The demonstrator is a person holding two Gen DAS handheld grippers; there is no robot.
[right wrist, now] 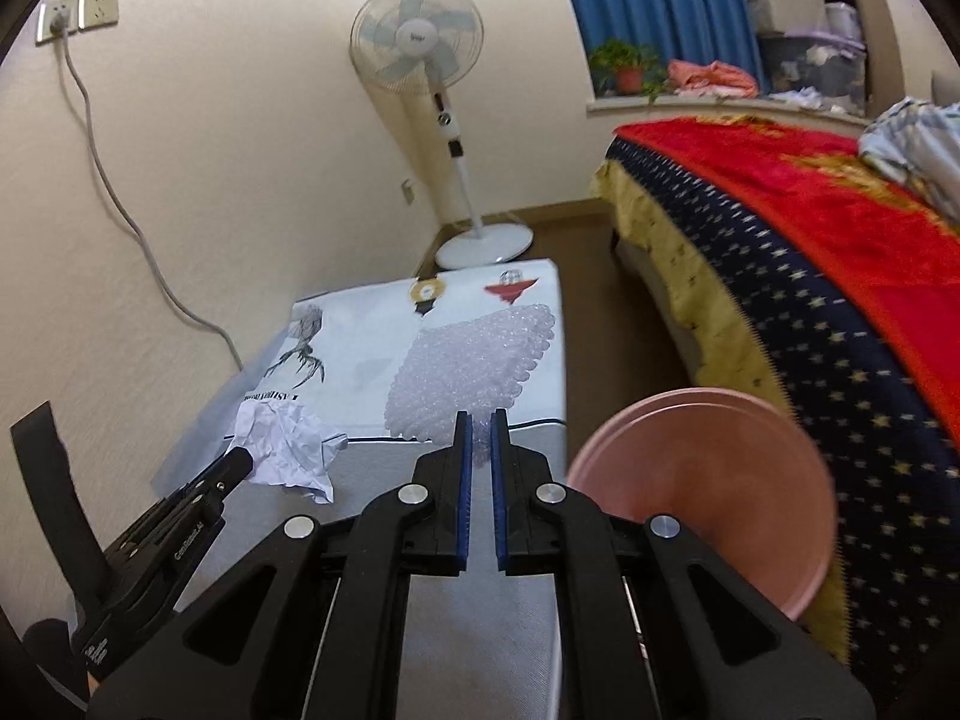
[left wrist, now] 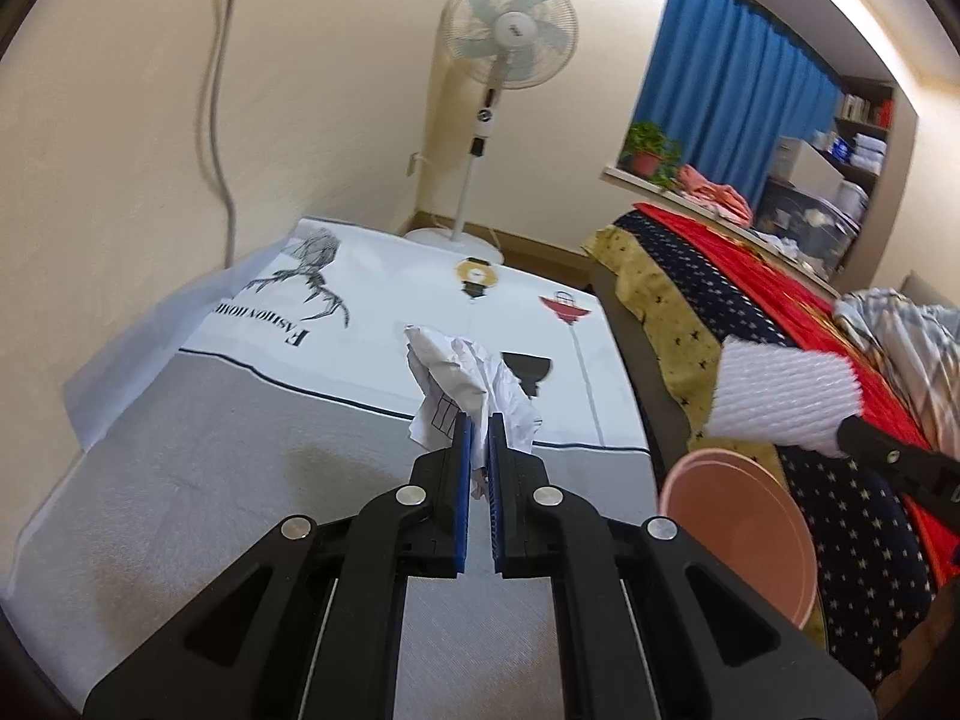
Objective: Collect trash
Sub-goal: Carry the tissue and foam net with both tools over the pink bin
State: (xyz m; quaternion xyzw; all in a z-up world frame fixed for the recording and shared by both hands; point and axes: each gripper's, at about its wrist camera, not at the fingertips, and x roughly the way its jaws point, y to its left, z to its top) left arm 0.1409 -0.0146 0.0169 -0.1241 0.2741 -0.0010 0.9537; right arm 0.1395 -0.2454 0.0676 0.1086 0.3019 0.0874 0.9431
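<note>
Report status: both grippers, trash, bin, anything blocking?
Left gripper shut on paper. Right gripper shut on bubble wrap. Pink bin open, nothing blocking it.

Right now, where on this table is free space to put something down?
The grey near half of the tablecloth is bare up to its dark stripe. The printed far half looks free too. It is crowded at the right edge, where the pink bin stands against the bed.
</note>
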